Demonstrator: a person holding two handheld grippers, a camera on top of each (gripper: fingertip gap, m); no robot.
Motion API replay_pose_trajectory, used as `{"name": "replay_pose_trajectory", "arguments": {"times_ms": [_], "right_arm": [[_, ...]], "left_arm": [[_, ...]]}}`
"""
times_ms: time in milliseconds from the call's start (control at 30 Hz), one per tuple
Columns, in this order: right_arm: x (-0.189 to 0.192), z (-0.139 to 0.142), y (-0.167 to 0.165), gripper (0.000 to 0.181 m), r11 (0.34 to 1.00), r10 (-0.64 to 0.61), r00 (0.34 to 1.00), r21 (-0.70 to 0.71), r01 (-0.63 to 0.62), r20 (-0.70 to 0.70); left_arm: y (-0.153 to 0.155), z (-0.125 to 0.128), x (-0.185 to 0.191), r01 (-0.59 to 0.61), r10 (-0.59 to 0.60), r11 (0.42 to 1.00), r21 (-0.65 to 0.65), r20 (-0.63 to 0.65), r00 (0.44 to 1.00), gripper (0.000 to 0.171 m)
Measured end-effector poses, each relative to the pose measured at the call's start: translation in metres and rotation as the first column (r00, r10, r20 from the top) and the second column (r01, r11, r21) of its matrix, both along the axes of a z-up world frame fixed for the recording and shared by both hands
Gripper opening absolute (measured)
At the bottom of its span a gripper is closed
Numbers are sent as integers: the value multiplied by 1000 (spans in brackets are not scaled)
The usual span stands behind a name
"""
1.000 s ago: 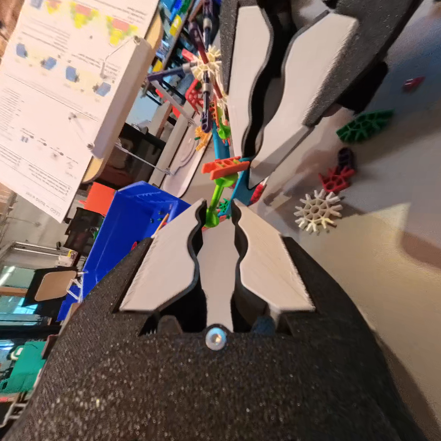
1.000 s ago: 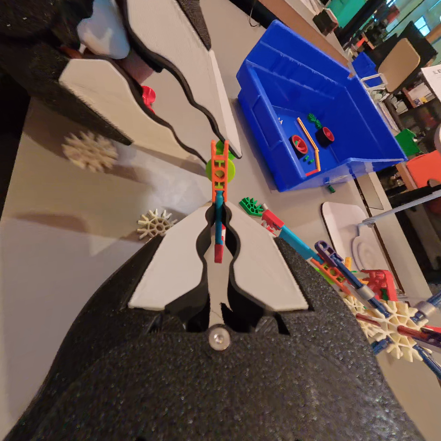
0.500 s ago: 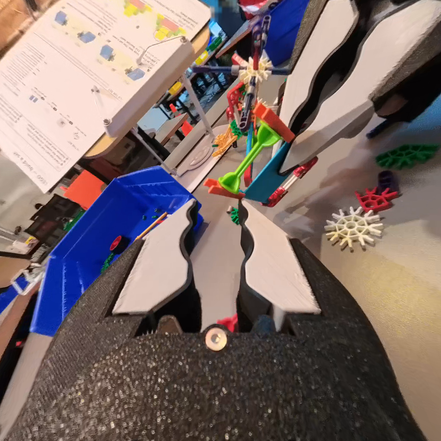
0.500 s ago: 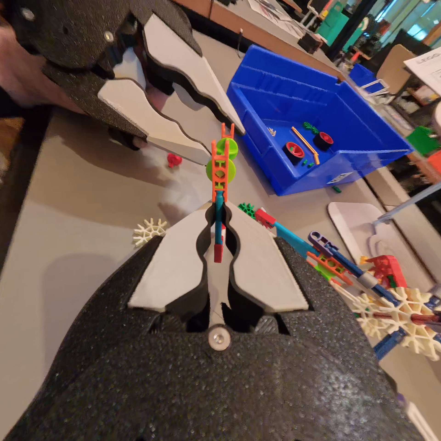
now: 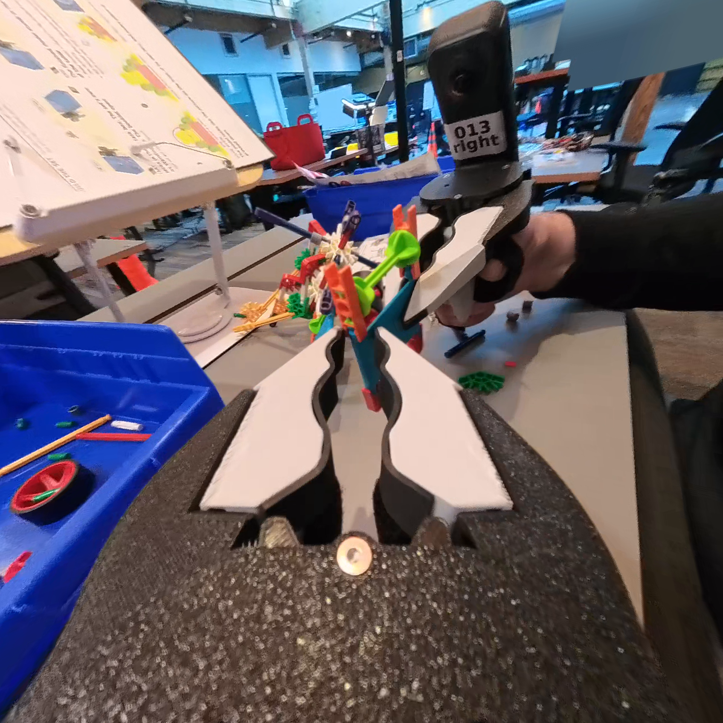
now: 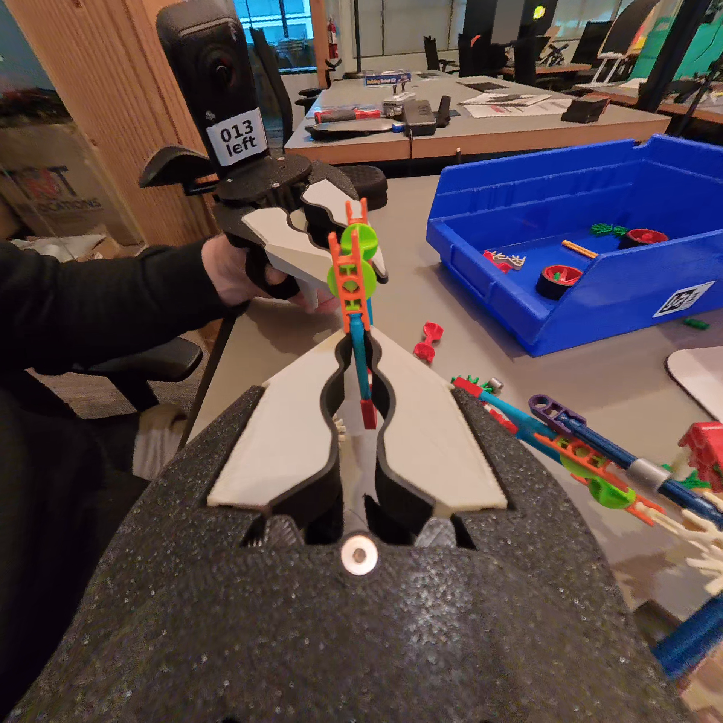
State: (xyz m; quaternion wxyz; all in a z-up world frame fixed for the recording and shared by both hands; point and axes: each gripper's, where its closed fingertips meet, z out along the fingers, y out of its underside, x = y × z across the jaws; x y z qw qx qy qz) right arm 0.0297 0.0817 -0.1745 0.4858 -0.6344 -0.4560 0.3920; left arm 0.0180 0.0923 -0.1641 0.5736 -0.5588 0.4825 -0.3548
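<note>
Grey table (image 6: 489, 344) has a blue bin (image 6: 579, 219) with loose bits inside, next to a big rod-and-connector model (image 5: 313, 281). Right gripper (image 6: 357, 332) is clamped on a small toy piece (image 6: 352, 281), teal rod with orange and green connectors, held up off the table. Left gripper (image 5: 358, 336) sits spread apart, with that piece's teal rod (image 5: 367, 364) between its fingers, not pinched.

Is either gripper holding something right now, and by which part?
The right gripper is shut on the small toy assembly, clamping its teal rod just below the orange connector. The left gripper is open around another teal rod, not gripping.
</note>
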Motion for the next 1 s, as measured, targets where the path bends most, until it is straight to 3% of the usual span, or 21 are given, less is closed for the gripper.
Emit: {"name": "replay_pose_trajectory", "arguments": {"times_ms": [167,300,467,533,633,733,800,900,1000], "right_arm": [[13,12,2,25,984,-77,989,171,55,125],[15,31,-8,31,900,-167,941,434,24,293],[1,6,-3,26,826,-287,785,557,-88,550],[-4,-2,-2,2,850,-272,787,522,-73,553],[-6,-5,2,1,830,-310,793,556,-43,524],[-7,-8,2,1,811,-339,802,585,-17,493],[-9,-15,-2,1,804,-330,797,592,-44,507],[-12,-19,-6,1,793,-309,798,603,-85,518],[-11,-22,-9,1,803,-289,809,589,-86,512]], "left_arm": [[0,-4,0,0,3,999,33,-73,997,8],[0,-16,-2,-7,42,989,146,-242,969,8],[-13,-5,8,26,54,970,242,-317,947,8],[-16,-4,10,25,69,963,268,-337,939,8],[-15,-8,5,5,125,946,325,-377,918,11],[-24,1,0,-2,106,953,303,-326,939,37],[-30,7,2,5,107,939,344,-307,946,43],[-37,-5,8,74,100,912,403,-394,914,14],[-39,-7,10,99,90,898,429,-398,913,11]]}}
